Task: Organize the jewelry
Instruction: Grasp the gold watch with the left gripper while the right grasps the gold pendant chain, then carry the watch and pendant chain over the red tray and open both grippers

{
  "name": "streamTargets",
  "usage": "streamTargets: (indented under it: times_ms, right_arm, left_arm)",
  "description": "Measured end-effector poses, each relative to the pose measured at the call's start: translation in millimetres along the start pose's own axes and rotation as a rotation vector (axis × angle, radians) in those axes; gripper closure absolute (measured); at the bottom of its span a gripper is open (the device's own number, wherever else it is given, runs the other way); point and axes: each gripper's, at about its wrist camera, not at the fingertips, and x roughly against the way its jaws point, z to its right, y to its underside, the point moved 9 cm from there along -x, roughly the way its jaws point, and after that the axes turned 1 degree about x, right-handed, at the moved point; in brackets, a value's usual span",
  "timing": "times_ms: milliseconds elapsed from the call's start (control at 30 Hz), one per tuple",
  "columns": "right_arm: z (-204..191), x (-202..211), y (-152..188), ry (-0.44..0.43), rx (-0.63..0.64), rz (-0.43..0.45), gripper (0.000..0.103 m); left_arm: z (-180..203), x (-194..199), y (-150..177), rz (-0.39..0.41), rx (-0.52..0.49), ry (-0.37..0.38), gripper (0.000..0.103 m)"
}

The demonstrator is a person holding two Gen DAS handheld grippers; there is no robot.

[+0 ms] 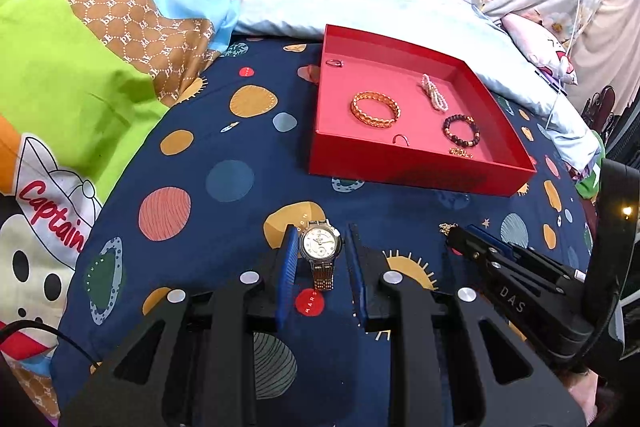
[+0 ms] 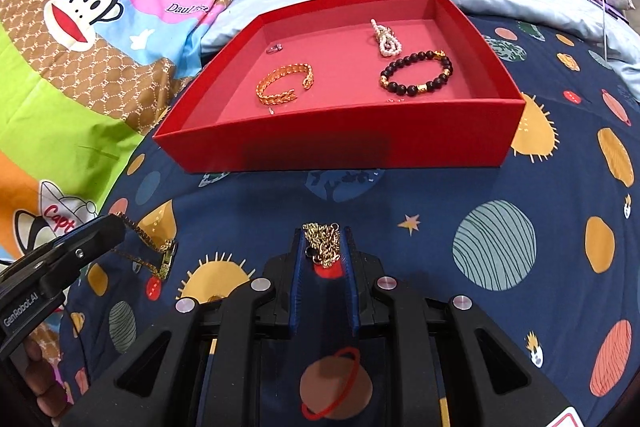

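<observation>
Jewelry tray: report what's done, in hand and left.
Done: the red tray already holds a gold bangle, pearl string, bead bracelet and small rings. In hand: the left gripper carries a watch; the right gripper pinches a gold chain. Left: both go into the tray.

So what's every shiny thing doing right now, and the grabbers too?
Left gripper: shut on the watch.
Right gripper: shut on the gold chain.
Red box: open, no lid.
Gold bangle: lying in the box.
Dark bead bracelet: lying in the box.
Pearl strand: bunched up in the box.
</observation>
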Motion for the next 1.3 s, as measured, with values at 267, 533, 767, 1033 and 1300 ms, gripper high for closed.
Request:
streamTargets:
  times_ms: [267, 533, 767, 1033, 1300]
  right_arm:
    - [2, 0, -2, 0.013, 0.007, 0.003, 0.096]
    - [6, 36, -14, 0.008, -0.009, 0.075, 0.097]
    - [11, 81, -35, 0.004, -0.01, 0.16, 0.097]
    - [15, 119, -59, 0.013, 0.005, 0.237, 0.097]
    - [11, 140, -83, 0.018, 0.035, 0.29, 0.097]
  left_arm:
    - [5, -2, 2, -0.008, -0.006, 0.008, 0.08]
    - [10, 4, -2, 0.005, -0.006, 0.017, 0.08]
    - [20, 18, -12, 0.031, -0.017, 0.032, 0.08]
    - [31, 34, -29, 0.07, -0.039, 0.047, 0.08]
    - [40, 43, -52, 0.101, -0.062, 0.059, 0.08]
